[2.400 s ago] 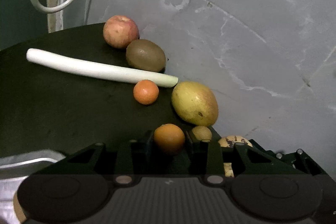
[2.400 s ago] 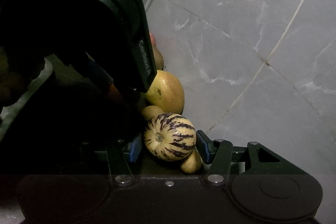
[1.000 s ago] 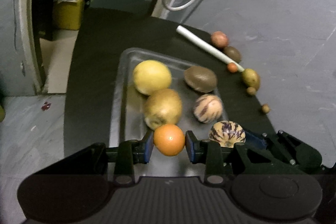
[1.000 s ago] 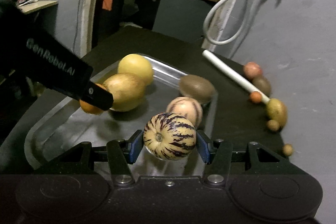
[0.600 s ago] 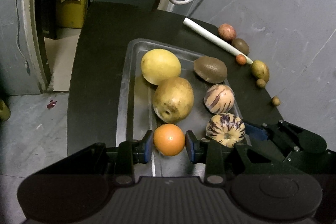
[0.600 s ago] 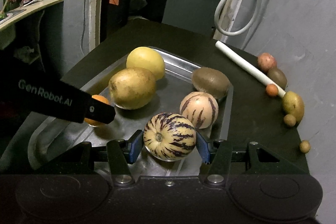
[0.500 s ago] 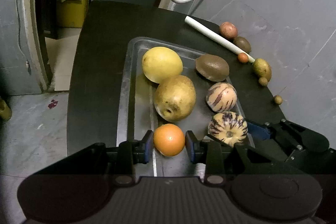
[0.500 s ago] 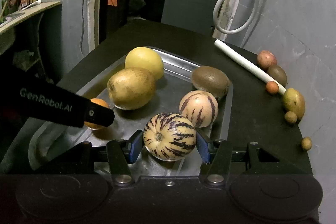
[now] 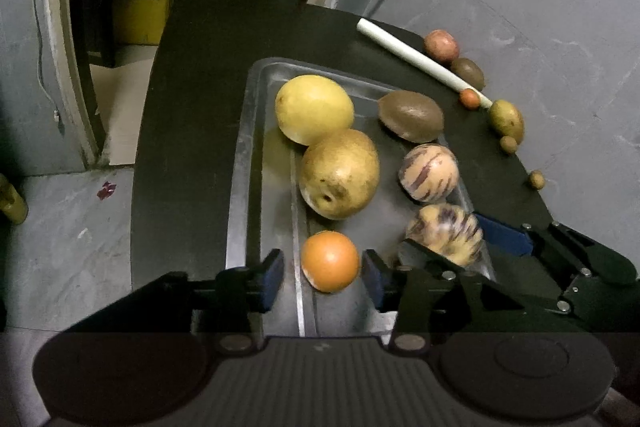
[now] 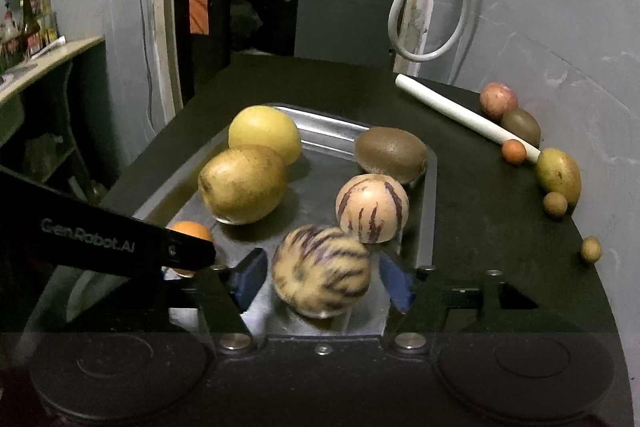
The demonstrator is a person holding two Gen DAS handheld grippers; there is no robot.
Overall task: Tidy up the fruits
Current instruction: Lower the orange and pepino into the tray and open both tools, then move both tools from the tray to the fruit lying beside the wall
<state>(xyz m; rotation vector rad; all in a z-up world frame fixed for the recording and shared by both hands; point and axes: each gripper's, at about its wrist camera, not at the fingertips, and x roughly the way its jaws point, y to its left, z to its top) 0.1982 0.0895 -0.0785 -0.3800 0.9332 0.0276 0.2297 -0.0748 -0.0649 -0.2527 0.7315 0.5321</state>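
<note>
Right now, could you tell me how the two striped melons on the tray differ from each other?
The near striped melon sits between the open fingers of the right gripper; the far striped melon lies free behind it. The near one looks yellower with broader dark bands and is blurred; the far one is paler, pinkish, with thin streaks, and sharp. Both are round, similar in size and over the metal tray.

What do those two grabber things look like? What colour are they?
Both are black plastic. The left gripper and right gripper each have a wide ribbed base with round discs, silver screws, and two fingers tipped with blue pads. White letters, "GenRobot.AI", run along the left one's side in the right wrist view.
</note>
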